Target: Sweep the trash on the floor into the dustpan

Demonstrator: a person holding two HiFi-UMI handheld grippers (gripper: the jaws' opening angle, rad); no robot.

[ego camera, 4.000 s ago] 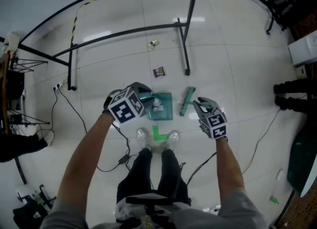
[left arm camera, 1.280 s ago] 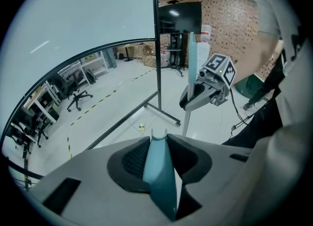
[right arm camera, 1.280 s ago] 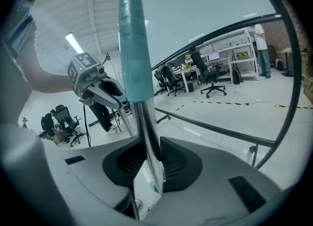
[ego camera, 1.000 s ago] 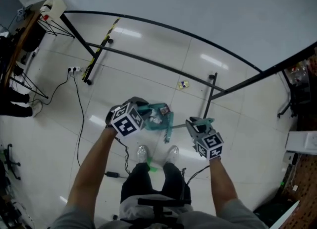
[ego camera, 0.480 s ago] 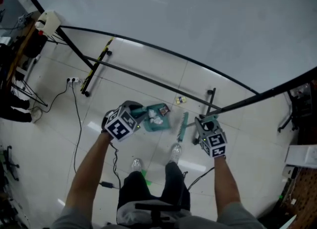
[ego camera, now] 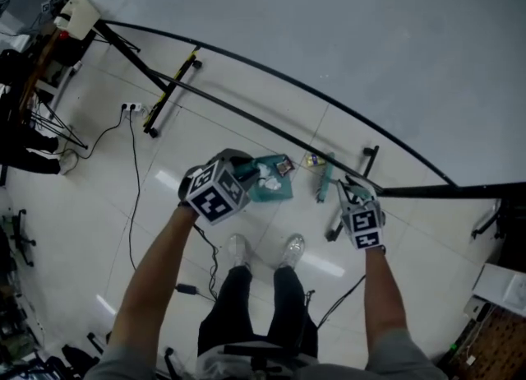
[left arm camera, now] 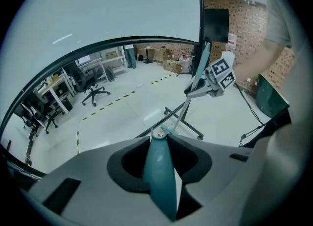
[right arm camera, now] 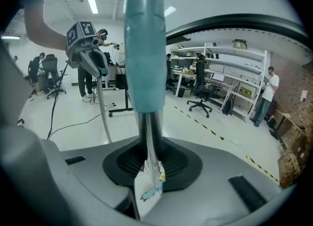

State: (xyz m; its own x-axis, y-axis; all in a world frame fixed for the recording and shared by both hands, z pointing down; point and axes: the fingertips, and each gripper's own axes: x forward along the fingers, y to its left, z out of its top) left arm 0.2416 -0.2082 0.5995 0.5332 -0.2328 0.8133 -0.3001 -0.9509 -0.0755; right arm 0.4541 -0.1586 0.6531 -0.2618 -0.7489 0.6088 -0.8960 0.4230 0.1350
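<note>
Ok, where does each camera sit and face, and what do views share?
Head view: on the person's head, facing steeply down at the floor; shows forearms, legs, left gripper and right gripper.
Left gripper view: on the left gripper, along its jaws, shut on the dustpan handle.
Right gripper view: on the right gripper, along its jaws, shut on the broom.
Shared: each gripper view shows the other gripper and forearm.

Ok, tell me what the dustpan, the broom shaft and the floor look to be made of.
Dustpan: probably teal plastic; smooth, uniform colour, soft sheen.
Broom shaft: looks like bare metal tube, silvery and reflective, with a teal sleeve of plastic or rubber.
Floor: glossy pale tiles; grout lines and light reflections show.
</note>
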